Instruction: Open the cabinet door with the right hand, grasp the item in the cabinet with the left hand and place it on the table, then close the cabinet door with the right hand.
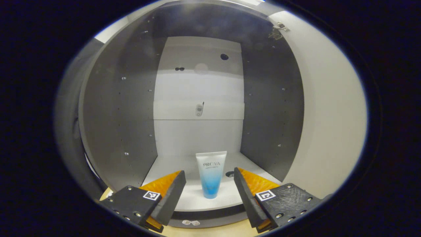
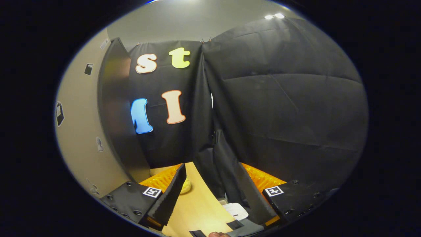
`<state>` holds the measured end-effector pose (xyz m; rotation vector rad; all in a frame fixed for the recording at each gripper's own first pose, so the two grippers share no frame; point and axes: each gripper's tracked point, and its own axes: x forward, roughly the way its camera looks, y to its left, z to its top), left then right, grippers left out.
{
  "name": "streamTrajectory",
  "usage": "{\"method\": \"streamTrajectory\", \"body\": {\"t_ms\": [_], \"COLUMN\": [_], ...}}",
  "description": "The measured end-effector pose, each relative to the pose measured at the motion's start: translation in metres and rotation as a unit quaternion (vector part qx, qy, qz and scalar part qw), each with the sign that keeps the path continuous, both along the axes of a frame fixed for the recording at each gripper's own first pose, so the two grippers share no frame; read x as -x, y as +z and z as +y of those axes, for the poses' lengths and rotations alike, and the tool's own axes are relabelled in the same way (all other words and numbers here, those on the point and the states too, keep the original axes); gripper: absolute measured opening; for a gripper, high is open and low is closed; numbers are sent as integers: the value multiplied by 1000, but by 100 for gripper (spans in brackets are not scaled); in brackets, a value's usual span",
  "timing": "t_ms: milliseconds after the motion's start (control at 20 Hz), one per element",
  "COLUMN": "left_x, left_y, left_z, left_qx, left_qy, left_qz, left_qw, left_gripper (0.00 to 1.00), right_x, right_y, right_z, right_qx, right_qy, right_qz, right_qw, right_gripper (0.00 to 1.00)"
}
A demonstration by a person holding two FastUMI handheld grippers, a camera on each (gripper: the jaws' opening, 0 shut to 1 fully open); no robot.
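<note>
In the left gripper view the cabinet (image 1: 118, 108) stands open, with grey side walls and a white back panel. A white-to-blue tube (image 1: 210, 174) stands cap down on the cabinet floor near its front edge. My left gripper (image 1: 210, 179) is open, its fingers on either side of the tube and a little in front of it, not touching. The open door (image 1: 329, 108) hangs at the right, its hinge at the top. In the right gripper view my right gripper (image 2: 210, 184) is open with nothing between its fingers, beside the door's dark edge (image 2: 118, 115) at the left.
A wooden table (image 2: 197, 204) runs below the right gripper along the booth's black cloth wall. A small yellow object (image 2: 186, 187) lies on it beside the left finger, and white paper (image 2: 236, 210) sits lower right. The table's edge (image 1: 210, 230) shows under the cabinet.
</note>
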<state>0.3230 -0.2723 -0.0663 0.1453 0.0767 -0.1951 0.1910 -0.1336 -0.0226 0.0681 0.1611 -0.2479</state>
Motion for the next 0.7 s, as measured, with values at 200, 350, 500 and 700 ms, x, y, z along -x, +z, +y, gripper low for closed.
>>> {"method": "streamTrajectory", "body": {"t_ms": [200,350,500,700], "left_x": [-23,-31,-36,-36], "left_y": [-9,-16,-16,-13], "left_z": [-9,-11,-8,-4], "left_qx": [-3,-6,-9,-7], "left_qy": [10,15,26,33], "left_qz": [3,8,3,-1], "left_qw": [1000,1000,1000,999], "left_gripper": [85,86,84,54], "right_x": [-12,-19,-27,-36], "right_y": [1,-3,-5,-6], "right_z": [-8,-11,-5,4], "right_qx": [-19,-20,-17,-15], "right_qy": [-1,2,16,35], "right_qz": [-9,-4,1,4], "right_qw": [1000,1000,1000,999], "right_gripper": [98,98,98,98]}}
